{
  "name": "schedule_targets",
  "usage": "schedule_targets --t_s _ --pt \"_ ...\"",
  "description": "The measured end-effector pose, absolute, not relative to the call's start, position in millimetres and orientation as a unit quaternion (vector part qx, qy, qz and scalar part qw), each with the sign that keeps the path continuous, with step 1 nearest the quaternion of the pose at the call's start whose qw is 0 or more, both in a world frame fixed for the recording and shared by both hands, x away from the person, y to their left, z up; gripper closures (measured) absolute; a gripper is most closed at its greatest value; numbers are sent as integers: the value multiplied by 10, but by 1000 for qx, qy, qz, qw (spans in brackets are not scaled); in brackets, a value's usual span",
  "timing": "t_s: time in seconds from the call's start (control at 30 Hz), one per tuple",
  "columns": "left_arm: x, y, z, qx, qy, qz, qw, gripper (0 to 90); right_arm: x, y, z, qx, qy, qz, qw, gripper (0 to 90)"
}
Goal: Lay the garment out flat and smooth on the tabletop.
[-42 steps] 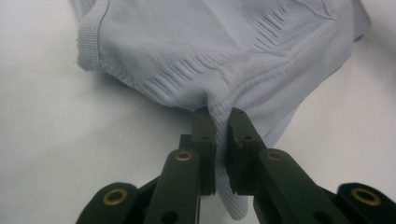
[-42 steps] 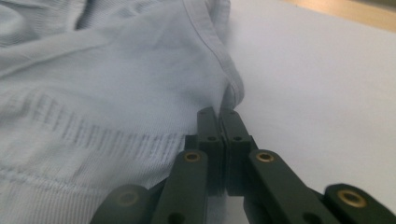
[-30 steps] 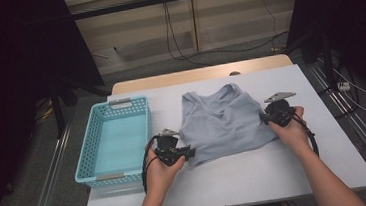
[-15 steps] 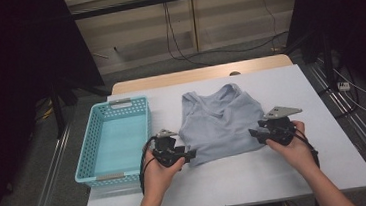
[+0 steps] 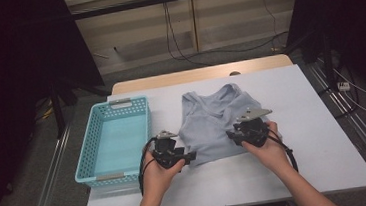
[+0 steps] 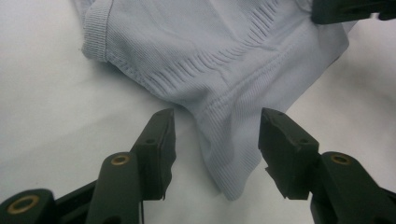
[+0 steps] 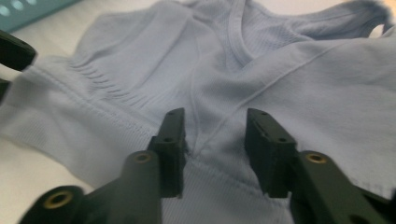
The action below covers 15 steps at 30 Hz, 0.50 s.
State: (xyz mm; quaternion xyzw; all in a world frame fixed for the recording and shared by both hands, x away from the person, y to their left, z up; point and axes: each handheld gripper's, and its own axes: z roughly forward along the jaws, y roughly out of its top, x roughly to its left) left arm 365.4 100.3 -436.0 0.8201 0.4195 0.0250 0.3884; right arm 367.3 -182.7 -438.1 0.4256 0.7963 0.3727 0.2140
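Garment: a pale blue-grey top (image 5: 218,125) is laid flat on the white table (image 5: 315,141), just right of the basket (image 5: 88,156), hem toward the near edge.
Left tongs: the left gripper (image 6: 215,149) is held at the near left corner of the hem; the jaws have just been opening, and the hem corner lies between them without being pressed by either pad.
Right tongs: the right gripper (image 7: 214,140) has been carried from the top's right edge in over the cloth, toward the left and nearer the hem; the jaws have just been closing, a seam is straddled, and no pinch is seen.
Change: both earlier grips are judged released; the right hand is re-placed mid-garment.
Meaning: a fold is probably being set up, with a fresh grasp needed on each side first.
Basket: empty, untouched.
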Motion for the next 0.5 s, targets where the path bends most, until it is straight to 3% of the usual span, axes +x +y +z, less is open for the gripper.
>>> schedule_targets --t_s 0.27,0.33,0.5 --pt "3640 1002 -4364 819 421 24 390 468 3815 -1668 -4578 425 822 323 199 798" --pt "3638 997 -4369 815 425 29 392 429 3844 -1690 -4575 430 817 332 193 841" --pt "3638 998 -4359 815 425 31 394 391 3838 -1759 -4431 427 803 362 207 856"
